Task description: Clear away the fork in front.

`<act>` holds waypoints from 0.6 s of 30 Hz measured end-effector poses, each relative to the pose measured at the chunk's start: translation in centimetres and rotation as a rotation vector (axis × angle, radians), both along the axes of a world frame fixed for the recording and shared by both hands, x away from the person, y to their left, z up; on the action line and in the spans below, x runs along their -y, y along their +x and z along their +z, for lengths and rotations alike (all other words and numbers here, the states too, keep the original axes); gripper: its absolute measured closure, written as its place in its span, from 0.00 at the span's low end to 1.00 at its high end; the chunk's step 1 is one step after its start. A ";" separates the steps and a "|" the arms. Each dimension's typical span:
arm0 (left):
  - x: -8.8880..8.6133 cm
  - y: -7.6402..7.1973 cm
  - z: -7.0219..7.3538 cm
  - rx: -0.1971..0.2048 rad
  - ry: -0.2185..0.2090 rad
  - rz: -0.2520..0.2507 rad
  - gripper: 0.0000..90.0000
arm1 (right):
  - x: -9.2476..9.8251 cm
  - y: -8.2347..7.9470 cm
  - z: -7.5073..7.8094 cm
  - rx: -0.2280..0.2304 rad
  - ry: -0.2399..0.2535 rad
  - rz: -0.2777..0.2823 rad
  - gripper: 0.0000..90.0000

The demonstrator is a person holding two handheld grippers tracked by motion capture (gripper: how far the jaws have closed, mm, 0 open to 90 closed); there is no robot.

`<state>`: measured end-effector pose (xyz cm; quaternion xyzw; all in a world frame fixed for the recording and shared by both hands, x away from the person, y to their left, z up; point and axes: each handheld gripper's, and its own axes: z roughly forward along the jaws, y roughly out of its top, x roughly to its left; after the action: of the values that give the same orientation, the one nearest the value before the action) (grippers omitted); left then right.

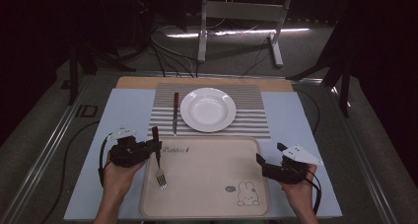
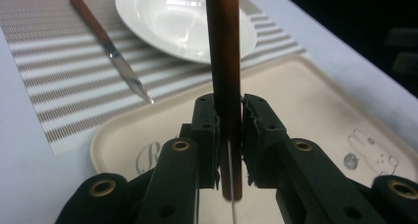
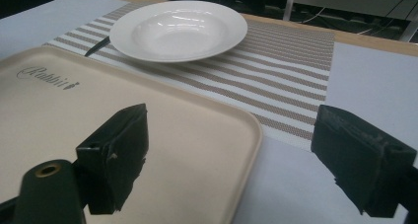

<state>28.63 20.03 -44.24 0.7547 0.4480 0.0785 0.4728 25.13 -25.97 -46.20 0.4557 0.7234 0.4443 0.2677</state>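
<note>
- We see a fork (image 1: 158,160): dark wooden handle, shiny metal tines.
- Plate (image 1: 208,109): glossy white ceramic.
- Tray (image 1: 207,204): matt beige plastic.
- Placemat (image 1: 246,120): woven, striped.

Setting: a lab or recording studio, staged as a dining place. Surroundings dark; grey carpeted floor (image 1: 236,61) lit by a bright strip at the far side. Far centre: the white metal legs of a stand (image 1: 241,17), with loose black cables (image 1: 170,61) trailing across the floor toward the table. Left and right: dark tripod-like supports (image 1: 79,61) flanking the table. Table (image 1: 123,110): pale blue top on a wooden board, metal rail (image 1: 44,150) along its left side. Domestic props laid on it: striped placemat (image 1: 246,115), white plate (image 1: 208,109), knife (image 1: 175,113), beige tray (image 1: 207,179) printed with a rabbit.
</note>
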 end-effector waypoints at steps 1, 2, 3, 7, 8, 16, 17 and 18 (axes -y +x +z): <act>0.0 0.0 -0.3 -0.010 0.001 0.002 0.85 | 0.0 0.0 0.0 0.000 0.000 0.000 0.16; 0.0 0.0 -0.7 -0.019 0.001 0.000 0.84 | 0.0 0.0 0.0 0.001 -0.001 0.000 0.16; 0.1 0.0 -1.1 -0.029 0.007 -0.001 0.84 | 0.0 0.0 0.0 0.001 -0.001 -0.001 0.16; 0.1 0.0 -2.5 -0.069 0.023 -0.008 0.83 | 0.0 -0.1 -0.1 -0.001 -0.002 -0.002 0.16; 0.1 0.1 -2.7 -0.076 0.024 -0.009 0.83 | 0.1 -0.1 -0.1 -0.001 -0.002 -0.002 0.16; 0.2 -0.3 -3.6 -0.127 0.010 -0.012 0.84 | 0.1 -0.2 -0.1 0.000 -0.002 -0.002 0.16; 0.1 -0.4 -3.8 -0.134 0.013 -0.010 0.84 | 0.2 -0.2 -0.1 0.000 -0.002 -0.002 0.17; 0.0 -0.5 -4.0 -0.141 0.018 -0.007 0.84 | 0.2 -0.2 -0.1 0.000 -0.001 -0.002 0.17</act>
<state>28.12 20.03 -48.20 0.7640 0.4769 0.0276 0.4338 24.91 -26.14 -46.30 0.4563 0.7230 0.4436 0.2686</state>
